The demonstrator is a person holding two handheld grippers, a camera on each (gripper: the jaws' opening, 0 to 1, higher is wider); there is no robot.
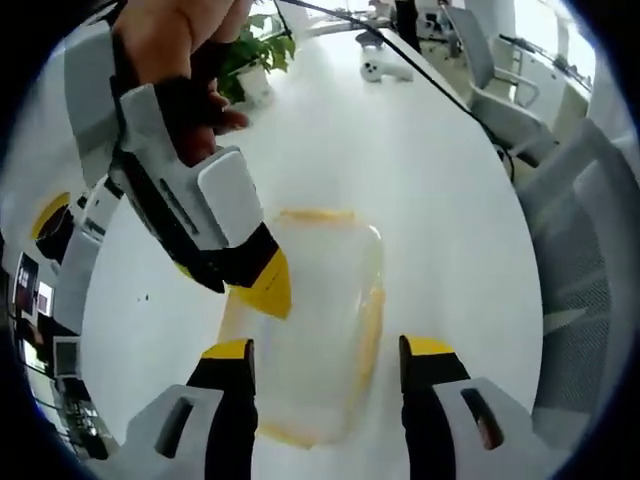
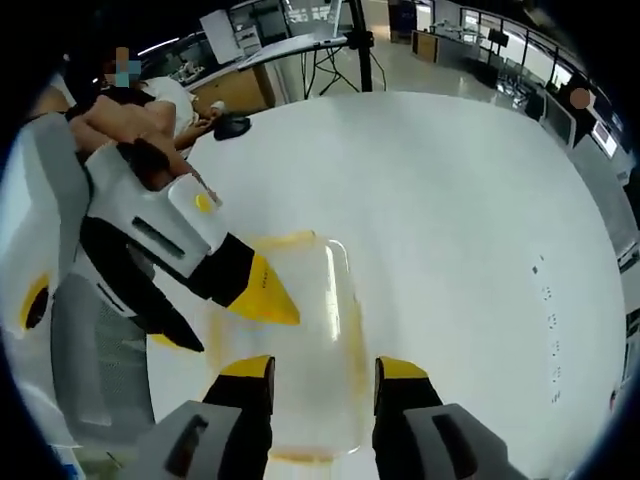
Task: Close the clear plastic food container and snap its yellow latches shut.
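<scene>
In the left gripper view, the left tool (image 1: 328, 352), black and grey with yellow tips, rises from the bottom edge with its jaws set wide and nothing between them but air. Just beyond the tips lies the clear rectangular plastic food container with yellow latches (image 1: 320, 320), resting flat on the round white desk (image 1: 440, 200). Its long axis runs away from the camera, one short end under the jaws, the far short end pointing up the view. The lid looks seated on it; yellow trim shows at the far end, along the right long side and at the near end. The right tool (image 1: 268, 285) comes in from the upper left, held by a hand (image 1: 175, 45); its yellow tip lies over the container's left long side, and I cannot tell how its jaws stand. Farther off on the desk are a potted green plant (image 1: 258, 55), a small white device (image 1: 375, 68) and a black cable (image 1: 440, 85). A grey mesh office chair (image 1: 590, 250) stands beside the desk at right.

In the right gripper view, the right tool (image 2: 322, 372) also shows wide, empty jaws, with the container (image 2: 315, 340) stretching away between and beyond them. The left tool (image 2: 265, 295) enters from the left, its yellow tip against the container's left side. A black computer mouse (image 2: 232, 126) lies at the desk's far edge. No writing is legible.
</scene>
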